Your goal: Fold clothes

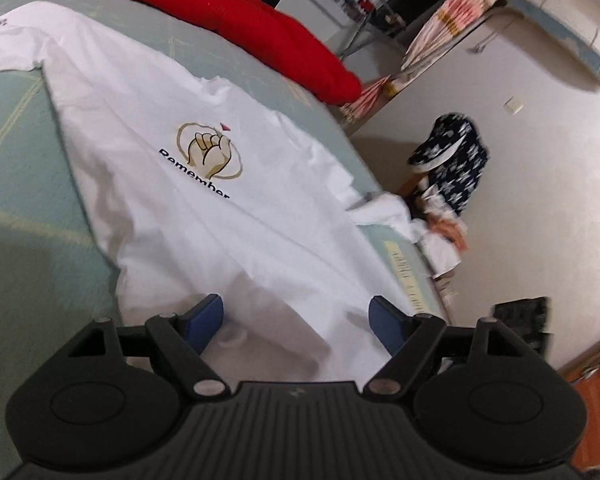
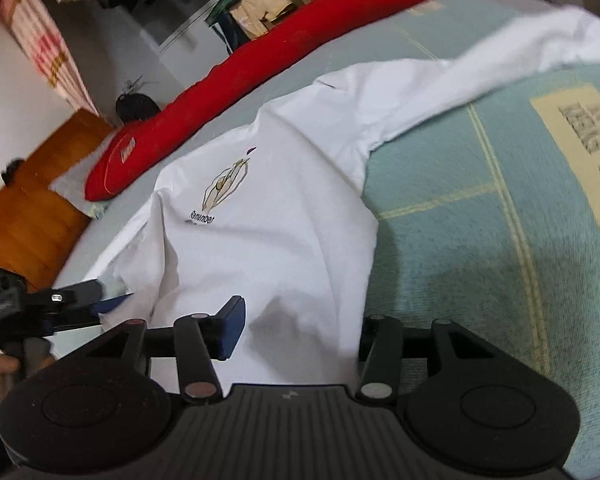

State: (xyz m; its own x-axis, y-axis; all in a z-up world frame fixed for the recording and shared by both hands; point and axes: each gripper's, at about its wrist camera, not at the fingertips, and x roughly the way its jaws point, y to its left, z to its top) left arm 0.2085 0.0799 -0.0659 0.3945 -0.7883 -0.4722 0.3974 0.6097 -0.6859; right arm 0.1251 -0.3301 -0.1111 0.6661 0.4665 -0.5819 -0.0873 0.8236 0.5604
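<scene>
Right claw's (image 2: 300, 330) far finger behind shirt (image 2: 284, 216)

Bed (image 1: 16, 184) under my fingers, pale green checked cover, white printed T-shirt (image 1: 204, 208) spread flat on it, red bolster (image 1: 260, 28) along far edge

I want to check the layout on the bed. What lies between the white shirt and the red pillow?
Only a bare strip of the green bedcover lies between the white shirt and the red pillow. Both wrist views show it.

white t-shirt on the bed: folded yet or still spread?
Spread. The t-shirt lies flat on the bed, printed side up, one sleeve stretched out.
</scene>
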